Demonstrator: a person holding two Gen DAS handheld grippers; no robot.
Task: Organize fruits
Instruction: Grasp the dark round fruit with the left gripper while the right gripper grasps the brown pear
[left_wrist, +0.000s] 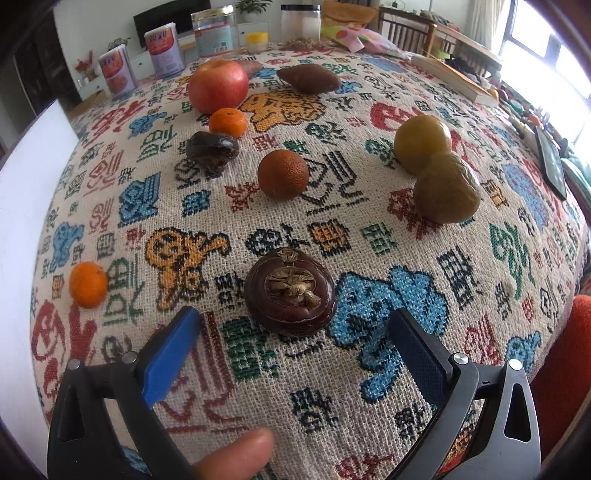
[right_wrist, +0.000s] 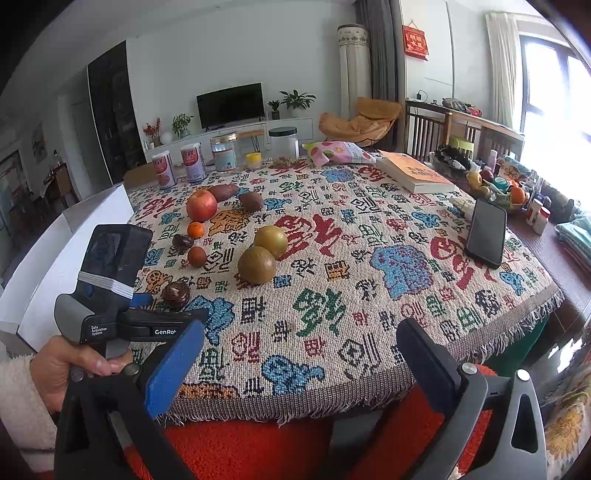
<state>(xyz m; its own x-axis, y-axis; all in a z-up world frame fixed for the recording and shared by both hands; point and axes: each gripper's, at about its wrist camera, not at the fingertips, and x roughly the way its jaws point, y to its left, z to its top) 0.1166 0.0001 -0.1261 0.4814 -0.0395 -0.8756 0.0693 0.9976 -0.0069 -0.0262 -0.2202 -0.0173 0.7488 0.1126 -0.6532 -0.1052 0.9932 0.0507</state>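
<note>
Fruits lie on a patterned woven tablecloth (left_wrist: 369, 258). A dark brown mangosteen-like fruit (left_wrist: 290, 291) sits just beyond my open left gripper (left_wrist: 295, 339), a little ahead of its fingertips. Farther off are a rusty orange fruit (left_wrist: 283, 174), a dark wrinkled fruit (left_wrist: 212, 149), a small tangerine (left_wrist: 228, 121), a red apple (left_wrist: 218, 85), a brown sweet potato (left_wrist: 308, 78), two yellow-green fruits (left_wrist: 423, 143) (left_wrist: 446, 188), and a lone tangerine (left_wrist: 88, 284) at left. My right gripper (right_wrist: 299, 354) hangs open over the table's near edge, holding nothing. The left gripper (right_wrist: 173, 317) shows there beside the mangosteen (right_wrist: 176, 294).
Two cans (right_wrist: 164, 170), jars (right_wrist: 283, 142), a yellow-lidded cup (right_wrist: 253, 160) and a snack bag (right_wrist: 341, 152) line the far edge. A book (right_wrist: 413, 171), a phone (right_wrist: 485, 232) and a cluttered basket (right_wrist: 495, 192) sit right. A white box (right_wrist: 55, 243) stands left.
</note>
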